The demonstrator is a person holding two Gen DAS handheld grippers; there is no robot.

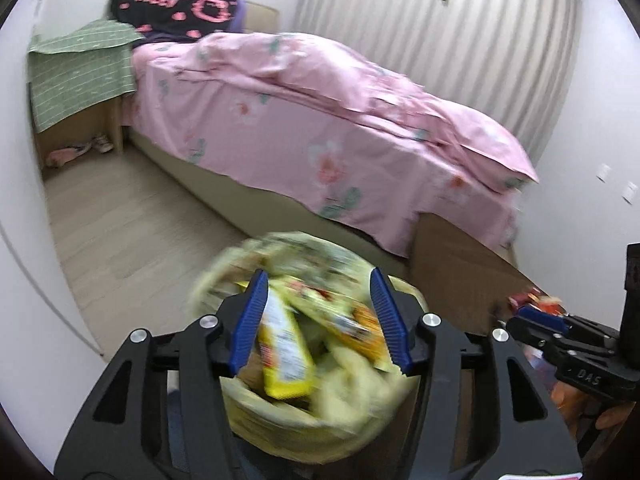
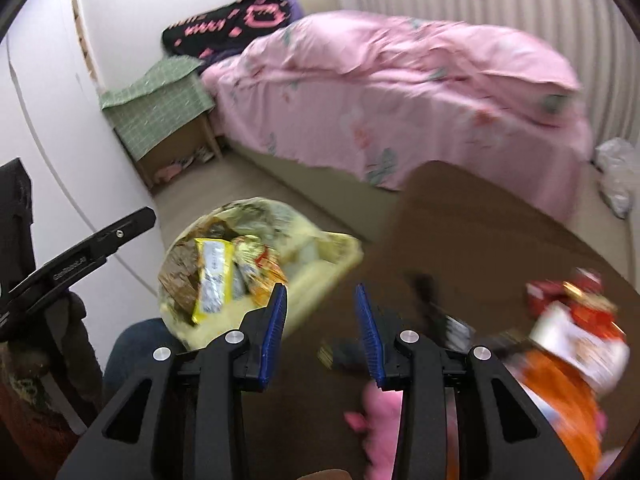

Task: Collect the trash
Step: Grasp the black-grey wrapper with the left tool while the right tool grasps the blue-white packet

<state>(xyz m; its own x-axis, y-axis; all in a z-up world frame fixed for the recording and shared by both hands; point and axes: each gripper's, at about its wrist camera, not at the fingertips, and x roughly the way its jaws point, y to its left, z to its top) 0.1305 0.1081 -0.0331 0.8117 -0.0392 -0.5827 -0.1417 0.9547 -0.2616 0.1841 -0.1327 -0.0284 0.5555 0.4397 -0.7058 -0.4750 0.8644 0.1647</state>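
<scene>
Left gripper [image 1: 322, 320] has its jaws apart, about half open; the blue pads [image 1: 254, 316] frame the yellow trash bag [image 1: 320, 412], which sits below and beyond them, blurred. Pads do not press on it; contact cannot be told. The bag is open-topped and stuffed with wrappers [image 1: 284, 352], a yellow one on top. It sits by the near-left edge of the brown desk [image 1: 452, 264].

Right gripper [image 2: 322, 334] also has jaws apart, roughly half open, nothing between the pads, only desk [image 2: 460, 208] behind the gap. From this view the bag [image 2: 256, 264] lies just left of and beyond its left finger [image 2: 274, 332], apart from it. More trash [image 2: 576, 320], red, white and orange packets, lies on the desk to the right. A pink item [image 2: 380, 408] shows low between the fingers, blurred. A pink-covered bed [image 2: 400, 100] stands behind the desk.
</scene>
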